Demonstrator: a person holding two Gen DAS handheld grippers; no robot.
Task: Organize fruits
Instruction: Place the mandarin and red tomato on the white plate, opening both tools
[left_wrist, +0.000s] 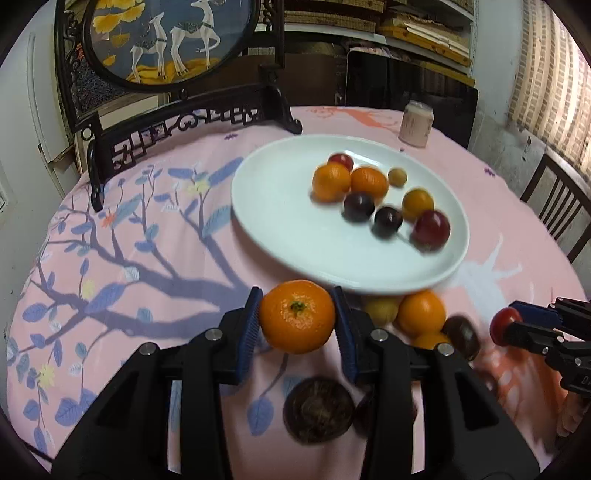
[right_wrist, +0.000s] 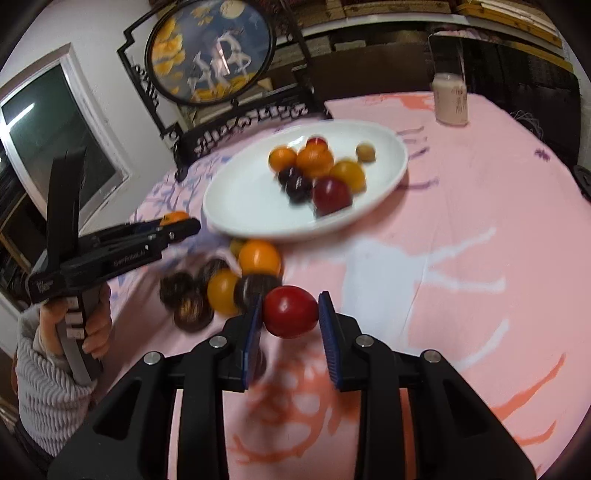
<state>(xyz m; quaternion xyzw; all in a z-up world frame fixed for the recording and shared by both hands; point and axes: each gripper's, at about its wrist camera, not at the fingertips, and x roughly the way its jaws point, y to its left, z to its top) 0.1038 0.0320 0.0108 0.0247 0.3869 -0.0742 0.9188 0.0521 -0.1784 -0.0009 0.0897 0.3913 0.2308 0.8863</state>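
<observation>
My left gripper (left_wrist: 297, 319) is shut on an orange mandarin (left_wrist: 297, 315) and holds it above the cloth, just short of the near rim of the white plate (left_wrist: 280, 229). My right gripper (right_wrist: 290, 312) is shut on a red plum (right_wrist: 290, 312), right of a loose pile of fruit (right_wrist: 258, 258) on the cloth. The plate (right_wrist: 243, 199) holds several oranges, dark plums and a red plum (right_wrist: 331, 195). In the left wrist view the right gripper (left_wrist: 508, 325) shows at the right with the red plum. In the right wrist view the left gripper (right_wrist: 177, 223) shows at the left.
A carved black stand with a round deer picture (left_wrist: 166, 37) stands at the table's far left. A pale jar (left_wrist: 416, 123) stands behind the plate. Dark brown fruits (left_wrist: 317, 410) lie on the pink cloth under my left gripper. A chair (left_wrist: 557, 206) is at the right.
</observation>
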